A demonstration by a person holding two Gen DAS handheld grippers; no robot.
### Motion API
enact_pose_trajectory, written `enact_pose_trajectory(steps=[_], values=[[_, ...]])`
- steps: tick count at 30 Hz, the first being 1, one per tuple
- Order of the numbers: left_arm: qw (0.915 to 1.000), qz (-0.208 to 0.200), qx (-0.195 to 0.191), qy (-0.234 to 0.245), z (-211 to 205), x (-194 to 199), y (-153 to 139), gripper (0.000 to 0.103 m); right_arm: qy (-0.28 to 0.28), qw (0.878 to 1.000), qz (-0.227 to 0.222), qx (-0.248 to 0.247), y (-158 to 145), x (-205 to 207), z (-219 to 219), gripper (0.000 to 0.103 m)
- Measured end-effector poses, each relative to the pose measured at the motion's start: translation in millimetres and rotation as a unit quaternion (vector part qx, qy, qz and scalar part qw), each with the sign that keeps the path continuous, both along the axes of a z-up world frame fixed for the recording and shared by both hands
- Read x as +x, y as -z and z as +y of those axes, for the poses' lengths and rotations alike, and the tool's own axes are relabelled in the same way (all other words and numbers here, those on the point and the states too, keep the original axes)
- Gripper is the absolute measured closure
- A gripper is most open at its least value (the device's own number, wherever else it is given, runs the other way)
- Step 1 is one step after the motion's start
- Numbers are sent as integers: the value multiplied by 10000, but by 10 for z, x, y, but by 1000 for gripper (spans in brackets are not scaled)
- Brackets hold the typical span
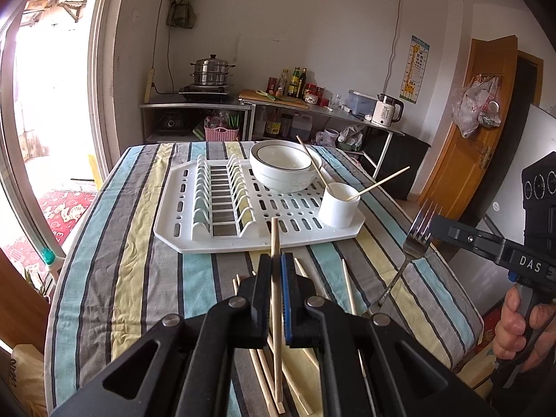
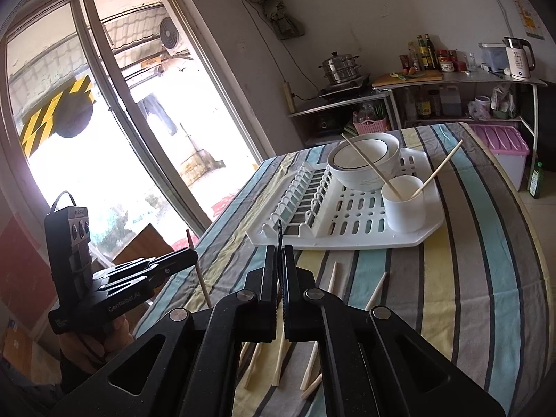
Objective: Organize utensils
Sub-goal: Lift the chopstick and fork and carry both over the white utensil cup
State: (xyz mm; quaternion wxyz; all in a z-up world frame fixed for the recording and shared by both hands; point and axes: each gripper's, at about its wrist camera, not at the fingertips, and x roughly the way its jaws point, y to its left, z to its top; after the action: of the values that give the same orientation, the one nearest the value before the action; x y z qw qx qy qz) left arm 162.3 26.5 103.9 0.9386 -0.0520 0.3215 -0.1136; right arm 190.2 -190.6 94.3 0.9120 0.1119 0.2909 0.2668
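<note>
Carry step: left claw (image 1: 277, 271) pinching a chopstick (image 1: 275, 243), right claw (image 2: 280, 264) pinching a fork (image 1: 415, 239); next, drop both into white cup (image 1: 338, 205) ahead.

White rack (image 1: 173, 215), striped tablecloth (image 1: 139, 278)

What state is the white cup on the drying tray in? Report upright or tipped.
Upright. The white cup stands on its base on the drying tray, mouth up, with two chopsticks leaning out of it.
</note>
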Motion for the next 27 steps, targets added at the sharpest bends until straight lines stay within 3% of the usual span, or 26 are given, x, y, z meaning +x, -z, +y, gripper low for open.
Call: enact_pose_trajectory(steps=[13,27], values=[[9991,-325,44,283,-339,433,-376,97,290,9991,-310,90,-202,281,-292,101],[9963,-660,-182,527,-708,1058,-704,97,492,9973,-521,145,-385,820,-463,101]])
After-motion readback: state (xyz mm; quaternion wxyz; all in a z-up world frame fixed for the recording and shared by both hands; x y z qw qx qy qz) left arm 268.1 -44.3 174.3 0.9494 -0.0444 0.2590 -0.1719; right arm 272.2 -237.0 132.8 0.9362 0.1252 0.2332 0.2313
